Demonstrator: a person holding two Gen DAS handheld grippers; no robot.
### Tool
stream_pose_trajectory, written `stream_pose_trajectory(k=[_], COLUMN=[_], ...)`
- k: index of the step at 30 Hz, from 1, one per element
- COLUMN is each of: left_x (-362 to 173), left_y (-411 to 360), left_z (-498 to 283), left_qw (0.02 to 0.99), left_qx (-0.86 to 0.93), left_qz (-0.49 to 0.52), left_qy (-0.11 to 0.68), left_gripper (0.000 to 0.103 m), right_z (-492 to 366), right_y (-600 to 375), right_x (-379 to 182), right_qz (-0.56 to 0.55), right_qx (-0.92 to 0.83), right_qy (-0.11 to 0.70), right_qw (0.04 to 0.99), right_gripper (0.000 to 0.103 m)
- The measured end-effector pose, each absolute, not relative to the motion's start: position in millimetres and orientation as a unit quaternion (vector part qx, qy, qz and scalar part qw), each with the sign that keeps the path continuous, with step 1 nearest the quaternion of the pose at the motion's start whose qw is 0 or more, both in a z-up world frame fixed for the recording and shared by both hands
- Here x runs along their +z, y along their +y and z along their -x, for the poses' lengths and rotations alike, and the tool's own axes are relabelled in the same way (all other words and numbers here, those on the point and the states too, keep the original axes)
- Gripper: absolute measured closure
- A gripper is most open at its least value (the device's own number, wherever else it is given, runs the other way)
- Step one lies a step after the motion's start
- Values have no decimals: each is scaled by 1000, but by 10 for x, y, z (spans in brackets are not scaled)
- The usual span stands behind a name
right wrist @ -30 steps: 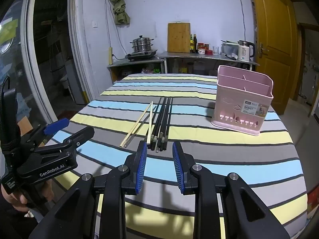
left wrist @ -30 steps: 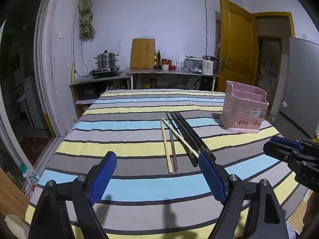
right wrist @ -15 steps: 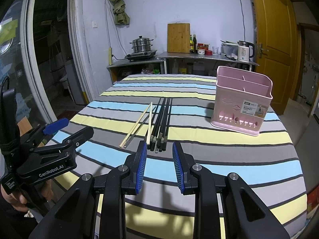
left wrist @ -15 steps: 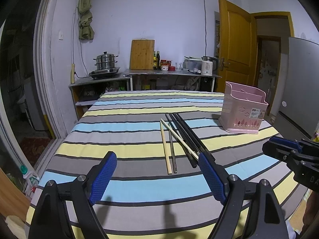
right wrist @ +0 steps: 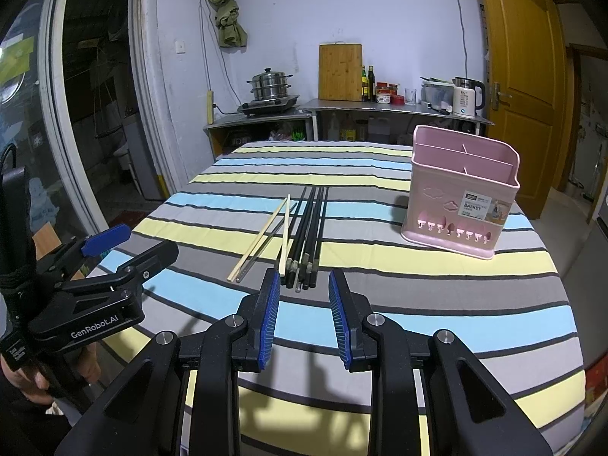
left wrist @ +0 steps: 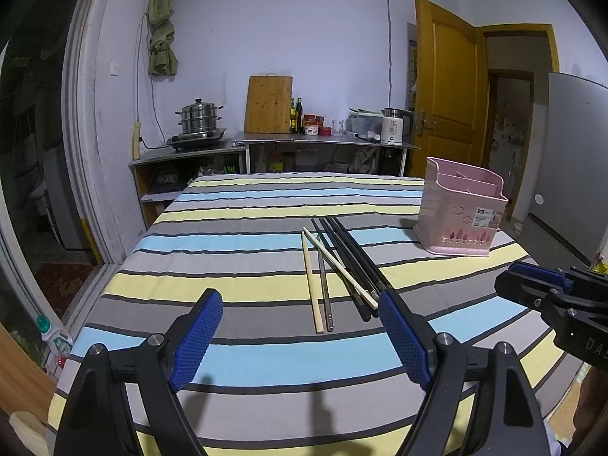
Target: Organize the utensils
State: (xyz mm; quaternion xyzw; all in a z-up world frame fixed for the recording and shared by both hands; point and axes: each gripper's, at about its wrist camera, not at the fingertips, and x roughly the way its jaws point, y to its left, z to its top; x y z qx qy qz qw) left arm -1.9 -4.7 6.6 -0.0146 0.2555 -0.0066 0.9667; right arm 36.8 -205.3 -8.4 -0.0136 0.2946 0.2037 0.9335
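Several chopsticks lie side by side mid-table: dark ones (left wrist: 349, 258) (right wrist: 309, 228) and pale wooden ones (left wrist: 312, 285) (right wrist: 262, 233). A pink utensil basket (left wrist: 461, 212) (right wrist: 458, 205) with empty compartments stands on the table to their right. My left gripper (left wrist: 300, 323) is wide open and empty, above the near table edge, short of the chopsticks. My right gripper (right wrist: 303, 300) is open with a narrow gap, empty, just short of the dark chopsticks' near ends. Each gripper shows in the other's view: right gripper (left wrist: 532, 288), left gripper (right wrist: 125, 254).
The table carries a striped cloth (left wrist: 235, 235) (right wrist: 418, 277). Behind it stands a metal counter (left wrist: 319, 140) with a steamer pot (left wrist: 199, 117), cutting board (left wrist: 268, 104), bottles and a kettle (right wrist: 465, 97). A yellow door (left wrist: 448, 95) is at the right.
Both views have shifted very slightly; the grippers hold almost still. The jaws and the chopsticks have not changed.
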Motion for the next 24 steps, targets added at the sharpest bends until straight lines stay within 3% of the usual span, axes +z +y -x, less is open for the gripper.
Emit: stream_pose_trajectory(k=[24], left_x=[63], left_y=[-91], left_z=[38], left_qw=[967], left_qx=[-13], left_qz=[13], left_qy=[255], left_gripper=[19], right_z=[-375], right_y=[-2063], right_x=[-70], right_qz=[13], right_qx=[204], right_qy=[295], right_qw=[933], right_gripper=[76])
